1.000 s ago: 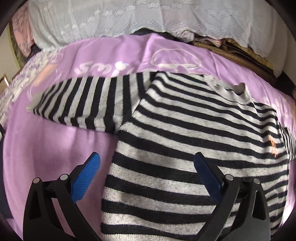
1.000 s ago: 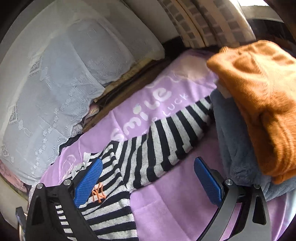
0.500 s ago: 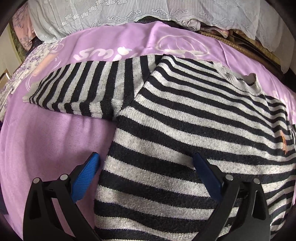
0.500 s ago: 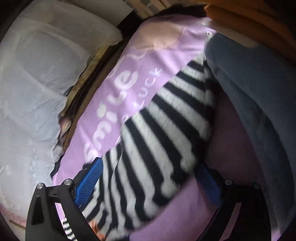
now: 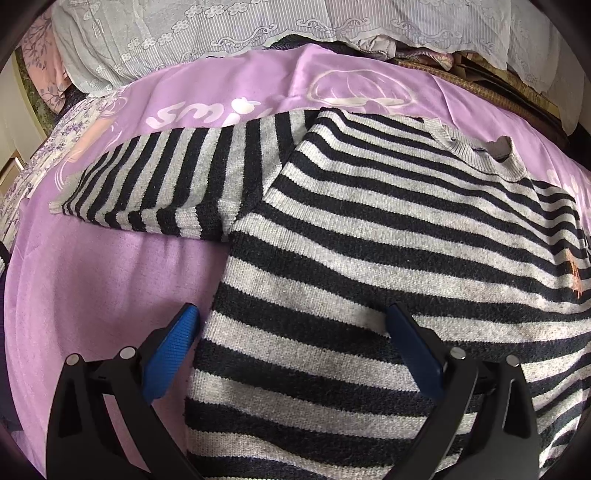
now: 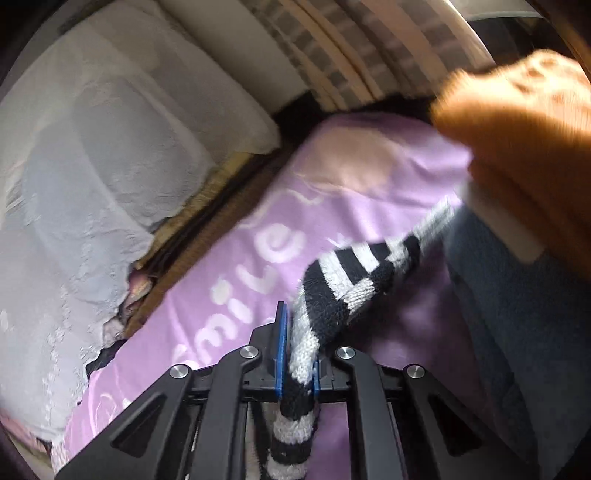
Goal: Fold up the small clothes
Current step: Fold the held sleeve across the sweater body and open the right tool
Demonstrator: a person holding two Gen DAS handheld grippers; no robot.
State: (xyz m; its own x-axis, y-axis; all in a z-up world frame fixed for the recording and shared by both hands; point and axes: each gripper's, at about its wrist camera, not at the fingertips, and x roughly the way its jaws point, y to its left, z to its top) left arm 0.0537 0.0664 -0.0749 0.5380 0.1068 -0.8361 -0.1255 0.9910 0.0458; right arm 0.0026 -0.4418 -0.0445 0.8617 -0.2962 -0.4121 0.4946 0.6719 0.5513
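Note:
A black-and-grey striped sweater (image 5: pixel 388 236) lies flat on a purple blanket (image 5: pixel 92 288), neck hole at the far right, one sleeve (image 5: pixel 166 184) stretched out to the left. My left gripper (image 5: pixel 291 332) hovers open over the sweater's lower left side, one blue pad over the blanket, the other over the knit. In the right wrist view my right gripper (image 6: pixel 297 350) is shut on the other striped sleeve (image 6: pixel 354 273), which is bunched and lifted off the blanket (image 6: pixel 258 236), its cuff pointing away to the upper right.
A folded orange garment (image 6: pixel 524 147) rests on a blue-grey one (image 6: pixel 517 314) right beside the held sleeve. White lace-covered bedding (image 5: pixel 258 33) and a dark wooden edge (image 5: pixel 498 81) run along the far side of the blanket. White pillows (image 6: pixel 92 184) lie at the left.
My right gripper moved forward over the sleeve and shut on it, gathering and lifting the knit. The left gripper stayed open and barely shifted over the sweater body.

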